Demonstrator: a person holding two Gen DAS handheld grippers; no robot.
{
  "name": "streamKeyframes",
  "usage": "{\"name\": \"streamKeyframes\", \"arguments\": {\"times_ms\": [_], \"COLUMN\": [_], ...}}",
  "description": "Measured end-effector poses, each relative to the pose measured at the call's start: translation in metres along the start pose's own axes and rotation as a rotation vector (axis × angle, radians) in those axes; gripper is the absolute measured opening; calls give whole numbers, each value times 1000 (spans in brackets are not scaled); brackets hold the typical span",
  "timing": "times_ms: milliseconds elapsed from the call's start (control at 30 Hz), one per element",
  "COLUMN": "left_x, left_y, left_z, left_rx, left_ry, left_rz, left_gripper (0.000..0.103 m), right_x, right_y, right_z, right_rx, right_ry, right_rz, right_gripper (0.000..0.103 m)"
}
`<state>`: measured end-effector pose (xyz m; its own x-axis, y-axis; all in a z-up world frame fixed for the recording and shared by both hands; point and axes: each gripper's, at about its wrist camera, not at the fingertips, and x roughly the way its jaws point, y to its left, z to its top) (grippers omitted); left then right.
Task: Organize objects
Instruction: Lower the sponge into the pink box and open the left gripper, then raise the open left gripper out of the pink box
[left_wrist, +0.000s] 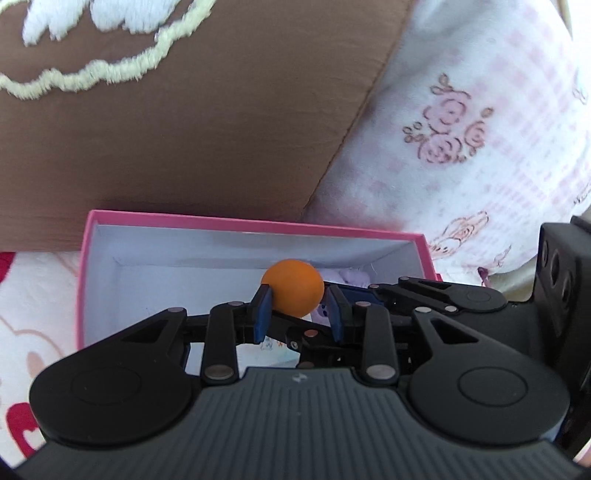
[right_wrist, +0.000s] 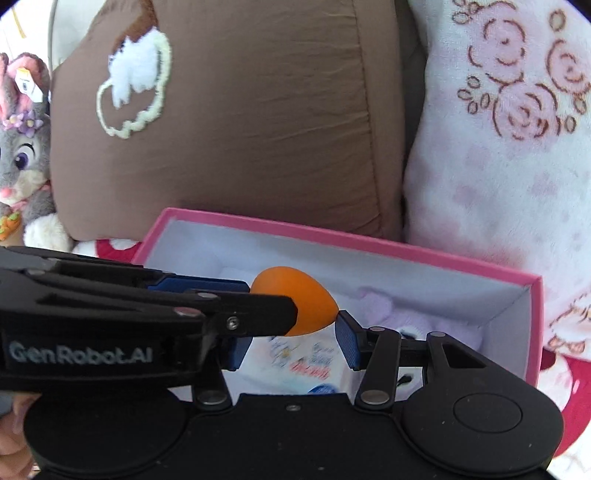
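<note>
The step in hand looks like the drop-off: the left gripper (left_wrist: 295, 308) is clenched on an orange egg-shaped ball (left_wrist: 293, 287), its blue pads pressing the ball's two sides, and it hangs over the open pink box (left_wrist: 255, 225), which sits on a patterned bed cover in front of a brown cushion (left_wrist: 184, 147) and a white floral pillow (left_wrist: 461, 147). The ball is above the box's white interior, nearer the middle than the walls, not yet resting on anything. From the right wrist view the ball (right_wrist: 299, 304) shows a pointed end toward the right and slightly downward, so its long axis runs roughly crosswise to the left gripper's fingers.

The right gripper (right_wrist: 291, 341) stands partly apart with nothing pressed between its pads; below it in the box lie a printed white packet (right_wrist: 306, 365) and a pale purple soft toy (right_wrist: 384, 306).

The next move, as I judge it, calls for lowering the ball a little further into a bare patch of the box and then letting go gently, since an egg shape dropped from height may roll against the toy or bounce out
</note>
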<state>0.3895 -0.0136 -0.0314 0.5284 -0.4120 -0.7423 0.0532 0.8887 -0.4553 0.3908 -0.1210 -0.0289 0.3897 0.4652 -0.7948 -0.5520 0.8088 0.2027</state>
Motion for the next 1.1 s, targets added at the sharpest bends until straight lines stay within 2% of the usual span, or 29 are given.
{"name": "streamKeyframes", "arguments": {"times_ms": [167,433,567,667,767,967,1100], "left_x": [12,32,34,32,18,-13,-32], "left_y": [1,11,13,14,13,-9,-16], "left_z": [5,3,3,1,0,-7,-15], "left_rx": [9,-41,-45,-67,-81,9,40], "left_ry": [9,35,22,41,32,11,10], "left_rz": [26,8,17,27,12,58,66], "left_gripper": [30,29,29,30,33,34,35], "right_x": [11,26,24,13,-7,-48,-69], "right_y": [-7,-19,-21,-24,-26,-29,-9], "right_z": [4,6,7,7,3,-10,-24], "right_rx": [-10,-21,-26,0,-21,-26,-68], "right_ry": [3,50,31,17,-13,-64,-93], "right_rz": [8,4,-5,-15,-17,34,34], "right_gripper": [54,58,64,69,69,69,69]}}
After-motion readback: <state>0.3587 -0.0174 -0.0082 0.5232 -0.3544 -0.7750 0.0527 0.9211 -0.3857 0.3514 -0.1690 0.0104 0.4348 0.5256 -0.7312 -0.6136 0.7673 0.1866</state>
